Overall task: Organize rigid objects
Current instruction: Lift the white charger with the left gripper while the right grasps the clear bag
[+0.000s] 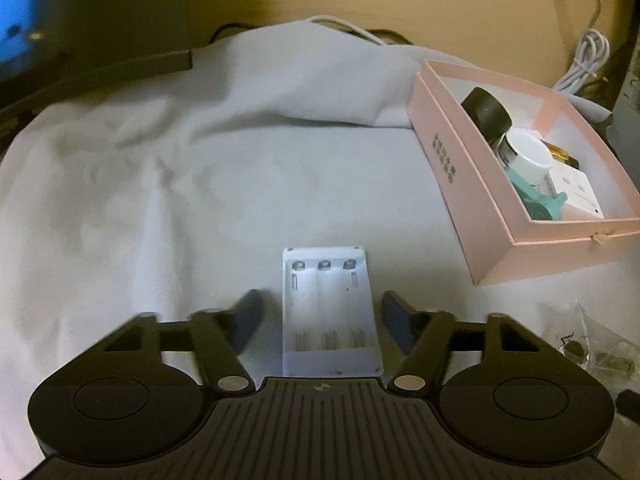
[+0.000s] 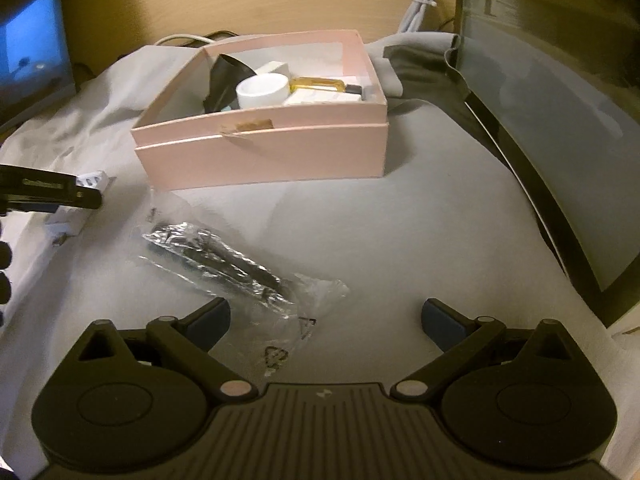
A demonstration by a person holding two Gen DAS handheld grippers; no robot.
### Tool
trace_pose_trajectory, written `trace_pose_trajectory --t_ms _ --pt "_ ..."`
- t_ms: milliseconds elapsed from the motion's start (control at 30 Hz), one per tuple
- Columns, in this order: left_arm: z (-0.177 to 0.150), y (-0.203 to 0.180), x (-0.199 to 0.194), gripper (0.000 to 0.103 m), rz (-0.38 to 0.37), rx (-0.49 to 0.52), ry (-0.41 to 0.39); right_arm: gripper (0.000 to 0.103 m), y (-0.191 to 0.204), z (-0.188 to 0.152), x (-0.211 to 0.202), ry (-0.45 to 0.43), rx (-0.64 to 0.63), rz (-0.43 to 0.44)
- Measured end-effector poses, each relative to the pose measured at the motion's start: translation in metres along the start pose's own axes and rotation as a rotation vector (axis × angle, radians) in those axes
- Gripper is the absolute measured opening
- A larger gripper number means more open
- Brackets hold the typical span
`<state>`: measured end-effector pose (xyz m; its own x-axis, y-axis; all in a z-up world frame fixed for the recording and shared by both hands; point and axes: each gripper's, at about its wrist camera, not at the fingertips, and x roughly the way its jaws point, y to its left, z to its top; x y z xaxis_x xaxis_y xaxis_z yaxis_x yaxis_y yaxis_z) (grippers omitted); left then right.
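Left gripper (image 1: 320, 316), fingers apart, straddles the white charger (image 1: 329, 312), its long axis along them, near the cloth's (image 1: 200, 184) front edge; right gripper (image 2: 326, 320), spread wide, faces the bag (image 2: 224, 268) before the pink box (image 2: 264, 152).

Black ribbed grippers; blue-padded fingers (image 2: 442, 320); silver rivets.

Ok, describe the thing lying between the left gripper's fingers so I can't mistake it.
Start at the pink box on the grey cloth. Nearer the camera, between the open fingers of the left gripper, lies a white battery holder. Only it has three empty slots.
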<state>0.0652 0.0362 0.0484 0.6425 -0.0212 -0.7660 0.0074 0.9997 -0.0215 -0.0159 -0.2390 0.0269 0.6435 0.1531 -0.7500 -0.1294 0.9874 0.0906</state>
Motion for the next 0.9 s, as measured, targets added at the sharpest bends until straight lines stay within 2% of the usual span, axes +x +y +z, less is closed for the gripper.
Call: trace_pose_trajectory --t_ms 100,233,400,433,467,500,567,633,767,900 --pt "-0.002 -0.001 -0.003 0.053 -0.01 0.034 -0.006 0.098 0.009 0.006 -0.009 -0.045 -0.063 0.026" --pt "-0.012 0.007 -0.015 0.053 -0.066 0.029 0.017 0.092 0.029 0.017 -0.005 -0.079 -0.183 0.042" --pt "-0.037 0.015 -0.04 0.053 -0.145 0.037 0.065 0.085 0.054 0.03 0.022 -0.034 -0.258 0.118" --pt "-0.043 0.015 -0.046 0.053 -0.163 0.05 0.074 0.079 0.058 0.031 0.028 -0.013 -0.26 0.132" --pt "-0.048 0.014 -0.053 0.053 -0.18 0.062 0.081 0.064 0.061 0.031 0.031 0.007 -0.258 0.144" --pt "-0.052 0.014 -0.058 0.053 -0.199 0.075 0.09 0.059 0.064 0.032 0.031 0.019 -0.254 0.16" --pt "-0.06 0.011 -0.069 0.053 -0.24 0.106 0.106 0.033 0.069 0.032 0.023 0.033 -0.262 0.189" --pt "-0.065 0.007 -0.079 0.053 -0.274 0.146 0.113 0.022 0.07 0.031 0.008 0.044 -0.266 0.223" --pt "-0.064 -0.003 -0.101 0.053 -0.338 0.222 0.074 0.008 0.06 0.032 -0.034 0.015 -0.248 0.214" --pt "-0.041 -0.013 -0.126 0.053 -0.399 0.229 -0.033 0.006 0.035 0.044 -0.081 -0.074 -0.165 0.195"
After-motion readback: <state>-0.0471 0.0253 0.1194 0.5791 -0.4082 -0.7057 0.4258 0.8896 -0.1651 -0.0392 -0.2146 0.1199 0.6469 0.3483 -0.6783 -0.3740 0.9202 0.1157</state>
